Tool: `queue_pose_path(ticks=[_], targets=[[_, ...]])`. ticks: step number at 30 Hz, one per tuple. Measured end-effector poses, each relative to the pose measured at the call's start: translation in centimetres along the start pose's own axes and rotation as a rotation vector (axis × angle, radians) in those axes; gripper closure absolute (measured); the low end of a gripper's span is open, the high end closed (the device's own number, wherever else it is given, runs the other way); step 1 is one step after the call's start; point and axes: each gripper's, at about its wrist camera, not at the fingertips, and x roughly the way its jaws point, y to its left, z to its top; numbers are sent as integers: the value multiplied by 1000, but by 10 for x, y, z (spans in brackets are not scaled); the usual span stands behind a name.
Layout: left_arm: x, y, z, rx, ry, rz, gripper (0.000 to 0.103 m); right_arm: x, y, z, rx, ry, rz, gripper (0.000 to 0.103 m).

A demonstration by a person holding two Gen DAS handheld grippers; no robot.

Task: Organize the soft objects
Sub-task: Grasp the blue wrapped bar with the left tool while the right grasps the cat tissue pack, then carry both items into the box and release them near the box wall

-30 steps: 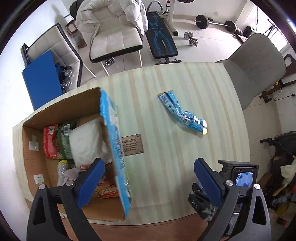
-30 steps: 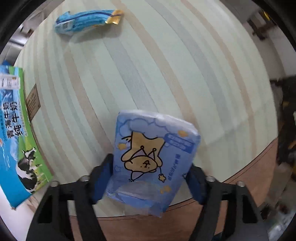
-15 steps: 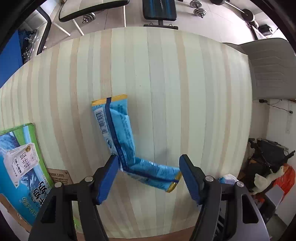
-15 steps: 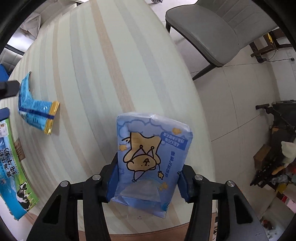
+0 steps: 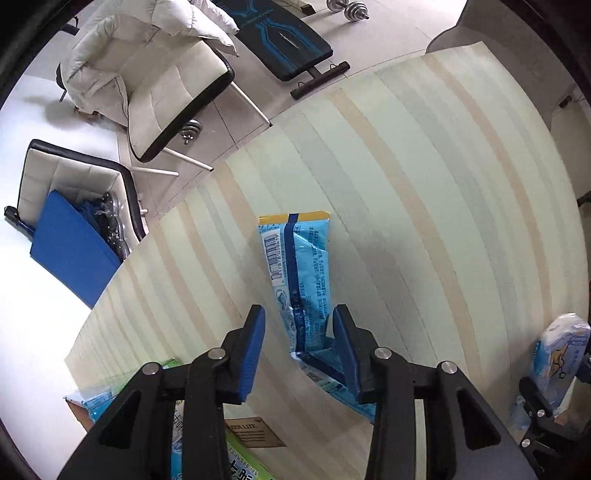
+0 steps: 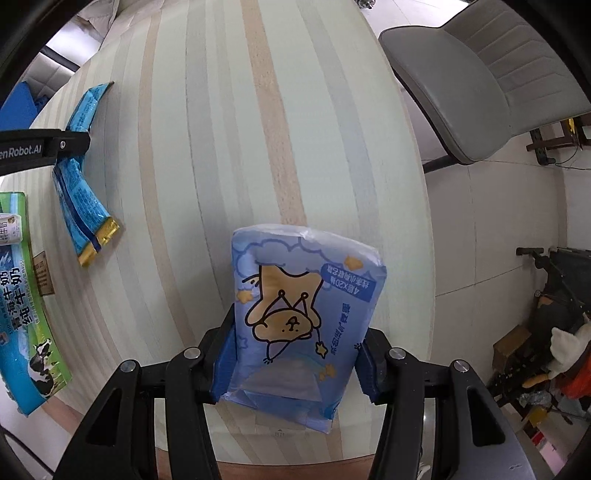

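On the striped bench [image 6: 229,110] are counted one long crinkled blue foil snack packet [image 5: 301,280], one pale-blue plastic tissue pack with a cartoon bear [image 6: 306,314] and one green-and-blue printed milk carton box [image 6: 26,295] — plus two black tongs with blue pads.

You can read "enRobot.AI" on the left gripper [image 6: 44,149], "4层X20抽" upside down on the tissue pack [image 6: 303,317], and "EEN LIFE" on the brown tag [image 5: 255,432] beside the milk carton box [image 6: 26,295].

A home room used for dining and exercise is shown: a striped table [image 5: 424,177] is flanked by padded chairs [image 5: 166,92], and a weight bench [image 5: 284,40] and dumbbells [image 5: 347,9] are seen on the tiled floor.
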Motion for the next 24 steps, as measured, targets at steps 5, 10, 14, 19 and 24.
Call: queue_pose_path(ticks=[5, 10, 14, 19, 24], targets=[[12, 43, -15, -319, 114, -335, 52, 2, -16, -4, 46, 4, 61, 44], [33, 45, -18, -449, 178, -378, 44, 3, -18, -2, 58, 11, 70, 41], [24, 22, -10, -352, 138, -276, 47, 4, -15, 1, 49, 11, 64, 41], [5, -20, -26, -150, 65, -179, 68, 26, -29, 11, -5, 32, 59, 45], [-1, -42, -60, -112, 2, -147, 66, 27, -25, 6, -35, 45, 53, 43]])
